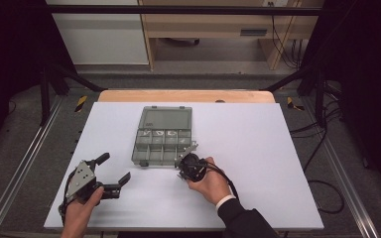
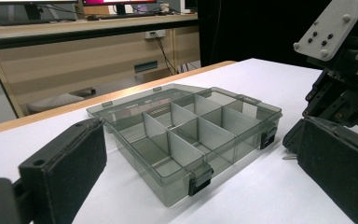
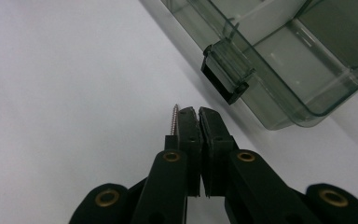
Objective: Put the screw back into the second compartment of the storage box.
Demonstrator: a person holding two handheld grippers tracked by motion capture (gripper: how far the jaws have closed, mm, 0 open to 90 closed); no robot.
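Item 1, right gripper [image 3: 193, 112]: the fingers are lying pressed together, pointing at the white tabletop [image 1: 258, 148] just short of the organiser box [image 1: 161, 136]. A small screw [image 3: 174, 119] is lying along the outer side of one finger, its pointed tip jutting a little past the fingertips; whether the pads are actually pinching it cannot be told. In the high view this gripper [image 1: 188, 159] is sitting at the box's near right corner, in the person's right hand [image 1: 211, 184].

Item 2, organiser box: smoky clear plastic, standing open on the tabletop, its lid lying flat behind it. Dividers are splitting the tray into small compartments; several in the far row are holding small metal pieces, too small to name. Two dark latches [image 2: 200, 179] are showing on the near wall.

Item 3, left gripper [image 1: 113, 171]: the fingers are standing wide apart with nothing between them, resting near the tabletop's near left corner in the left hand [image 1: 82, 208], well apart from the box. Its own view is looking between the black pads [image 2: 65, 163] toward the box [image 2: 186, 135].
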